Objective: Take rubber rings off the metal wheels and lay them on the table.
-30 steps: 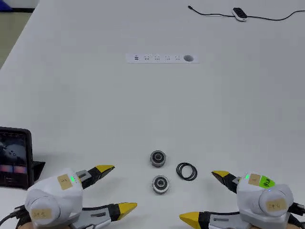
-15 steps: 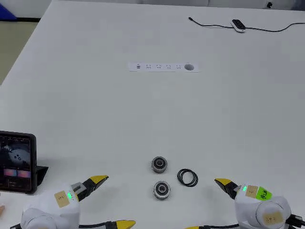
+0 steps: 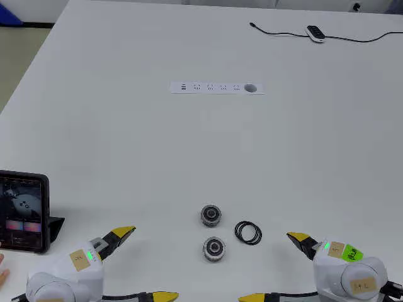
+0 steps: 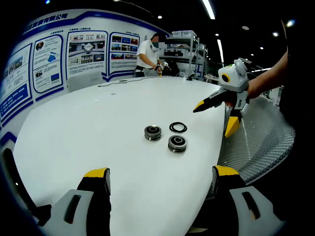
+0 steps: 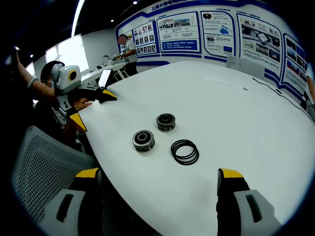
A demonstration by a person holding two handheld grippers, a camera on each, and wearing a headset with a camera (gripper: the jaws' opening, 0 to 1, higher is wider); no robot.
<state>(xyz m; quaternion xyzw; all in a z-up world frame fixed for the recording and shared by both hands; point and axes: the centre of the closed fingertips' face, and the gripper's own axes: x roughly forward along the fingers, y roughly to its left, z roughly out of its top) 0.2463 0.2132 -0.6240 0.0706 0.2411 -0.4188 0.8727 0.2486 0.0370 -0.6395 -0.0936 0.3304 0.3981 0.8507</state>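
Black rubber rings (image 3: pixel 248 233) lie loose in a small overlapping stack on the white tabletop (image 3: pixel 189 145), close to its near edge, and they sit just where they were a second ago. The metal wheels haven't budged either. The far wheel (image 3: pixel 211 215) and the near wheel (image 3: pixel 214 248) stand one behind the other, just beside the rings on the side toward the left edge.

What has changed is you: both tongs have slid back toward the near edge, away from the work. Your left tongs (image 3: pixel 145 263) are spread wide and empty. Your right tongs (image 3: pixel 272 267) are the same, wide and holding nothing.

That reads to me as a pull-back after a drop, so those rings look done. Both wheels show dark rims, though, and I can't tell whether that's rubber left on them. If it is, you're going back in.
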